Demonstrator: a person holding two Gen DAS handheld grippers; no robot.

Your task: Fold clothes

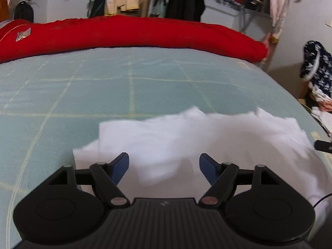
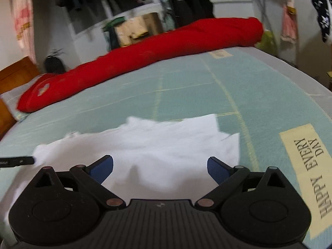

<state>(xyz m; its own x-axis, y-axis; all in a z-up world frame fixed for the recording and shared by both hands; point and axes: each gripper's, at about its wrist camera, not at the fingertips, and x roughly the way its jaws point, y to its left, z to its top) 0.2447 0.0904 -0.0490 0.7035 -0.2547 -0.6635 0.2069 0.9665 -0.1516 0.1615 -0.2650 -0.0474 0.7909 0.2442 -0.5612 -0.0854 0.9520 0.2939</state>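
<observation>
Both pairs of blue-padded fingers stand spread wide with nothing pinched between them: the left gripper (image 1: 164, 167) and the right gripper (image 2: 160, 169) each hover just above a white garment (image 1: 207, 145), their pads (image 1: 120, 168) clear of the cloth. Beneath everything, a bed (image 1: 83, 87) covered in a pale green sheet with thin yellow grid lines fills most of both views. Along the bed's far edge lies a long red bolster (image 1: 134, 35), running nearly the full width. The white garment (image 2: 155, 143) rests partly folded near the bed's front edge, its layers overlapping unevenly with a jagged far outline; the picture is blurred there, so finer folds cannot be made out. In the right wrist view, a cream label (image 2: 311, 178) printed "HAPPY EVERY DAY" sits on the sheet near the bed's right edge, just beside the garment. Beyond the bed, dark clothes (image 1: 185, 0) hang on a rack, and cardboard boxes (image 1: 126, 2) stand against the wall.
</observation>
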